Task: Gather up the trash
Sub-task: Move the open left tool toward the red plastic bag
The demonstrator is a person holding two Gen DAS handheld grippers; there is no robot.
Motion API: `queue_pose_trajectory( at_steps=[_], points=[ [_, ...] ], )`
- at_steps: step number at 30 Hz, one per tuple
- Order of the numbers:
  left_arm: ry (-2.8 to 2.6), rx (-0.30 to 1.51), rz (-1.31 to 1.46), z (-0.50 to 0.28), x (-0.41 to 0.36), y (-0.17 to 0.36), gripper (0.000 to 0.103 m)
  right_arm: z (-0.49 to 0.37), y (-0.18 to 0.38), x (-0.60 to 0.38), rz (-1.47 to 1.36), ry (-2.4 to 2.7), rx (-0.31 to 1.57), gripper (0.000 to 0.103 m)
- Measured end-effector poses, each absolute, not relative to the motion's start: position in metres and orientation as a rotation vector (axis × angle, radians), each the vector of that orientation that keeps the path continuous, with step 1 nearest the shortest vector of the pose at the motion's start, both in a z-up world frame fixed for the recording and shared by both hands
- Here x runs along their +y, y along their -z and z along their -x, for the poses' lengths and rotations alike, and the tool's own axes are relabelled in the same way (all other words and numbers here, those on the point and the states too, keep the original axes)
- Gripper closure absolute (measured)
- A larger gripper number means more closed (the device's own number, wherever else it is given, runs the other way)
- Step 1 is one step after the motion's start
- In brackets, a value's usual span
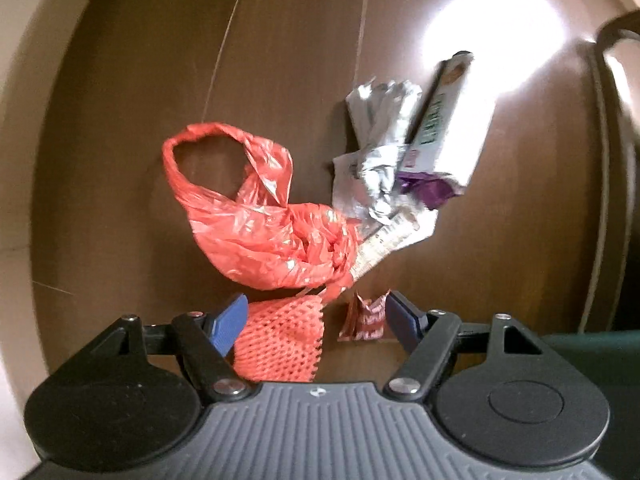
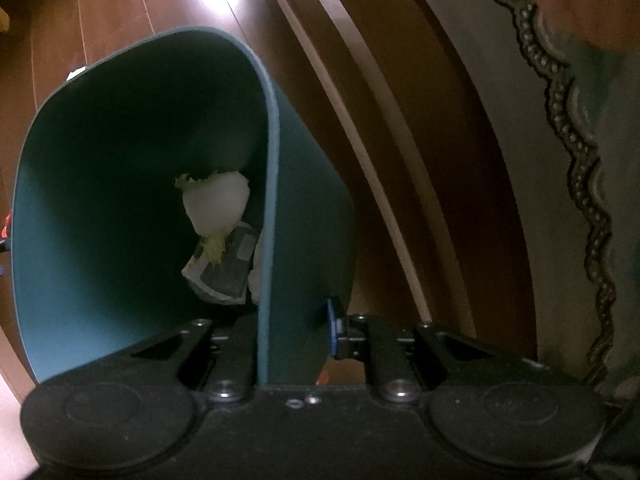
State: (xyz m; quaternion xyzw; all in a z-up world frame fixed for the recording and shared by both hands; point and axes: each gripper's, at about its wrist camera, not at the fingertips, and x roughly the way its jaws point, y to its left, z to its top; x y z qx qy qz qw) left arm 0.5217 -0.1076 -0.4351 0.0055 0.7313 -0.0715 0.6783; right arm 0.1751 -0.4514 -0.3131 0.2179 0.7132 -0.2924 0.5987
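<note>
My left tongs (image 1: 314, 320) stand wide apart and empty, pointing down at the floor (image 1: 120, 160). The orange net (image 1: 280, 344) lies between their tips, the small red wrapper (image 1: 366, 316) beside it, and the red bag (image 1: 260, 224), crumpled paper (image 1: 376, 160) and carton (image 1: 448, 120) lie farther ahead. My right tongs (image 2: 296, 332) pinch the wall of the green bin (image 2: 120, 200); their inner finger is hidden.

Left gripper (image 1: 314, 320) fingers spread, right gripper (image 2: 296, 332) clamped
</note>
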Motion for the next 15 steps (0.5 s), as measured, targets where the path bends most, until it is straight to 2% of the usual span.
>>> queue_pose_trajectory(
  at_steps=[15],
  points=[
    [0.044, 1.659, -0.020, -0.520, -0.134, 0.516, 0.029, -0.201, 0.316, -0.416, -0.567, 0.660, 1.680, 0.090]
  ],
)
